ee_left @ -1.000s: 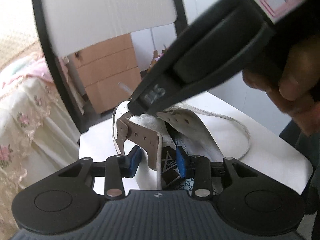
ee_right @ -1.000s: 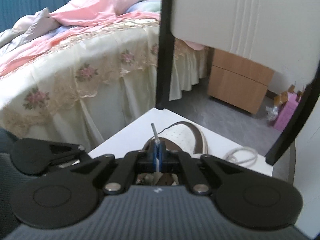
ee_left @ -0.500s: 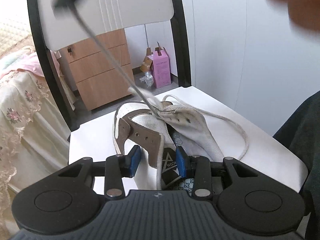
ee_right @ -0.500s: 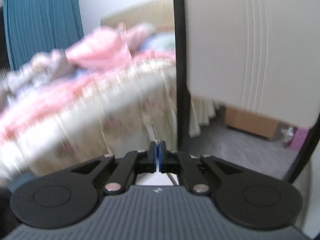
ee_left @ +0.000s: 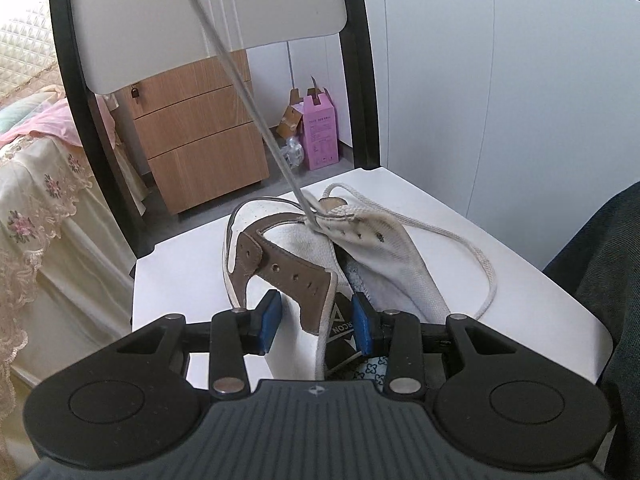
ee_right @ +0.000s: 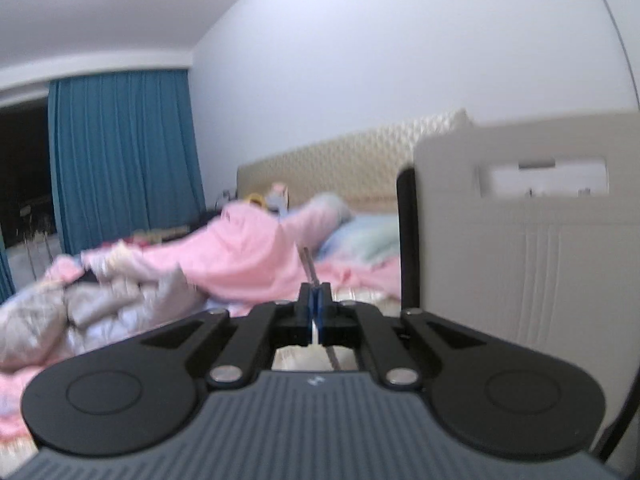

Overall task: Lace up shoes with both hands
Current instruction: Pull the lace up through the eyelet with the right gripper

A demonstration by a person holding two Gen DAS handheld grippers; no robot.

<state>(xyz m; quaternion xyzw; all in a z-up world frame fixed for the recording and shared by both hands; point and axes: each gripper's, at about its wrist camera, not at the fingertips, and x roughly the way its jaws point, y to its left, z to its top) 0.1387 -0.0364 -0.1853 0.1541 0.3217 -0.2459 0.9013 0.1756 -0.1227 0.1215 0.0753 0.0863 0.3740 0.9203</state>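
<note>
Lace-pulling is the step: your right gripper (ee_right: 315,300) pinches the grey-white shoelace (ee_left: 256,120) taut, your left gripper (ee_left: 316,322) half-open astride the white-and-brown sneaker's (ee_left: 320,256) flap; next, thread the eyelet nearer it

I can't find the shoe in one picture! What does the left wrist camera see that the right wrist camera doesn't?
Only the left wrist view shows the shoe on the white chair seat, with the left claw around its brown flap. Only the right wrist view shows the right claw shut on the lace tip, plus the blue curtain. Both show the lace and the chair back.
</note>
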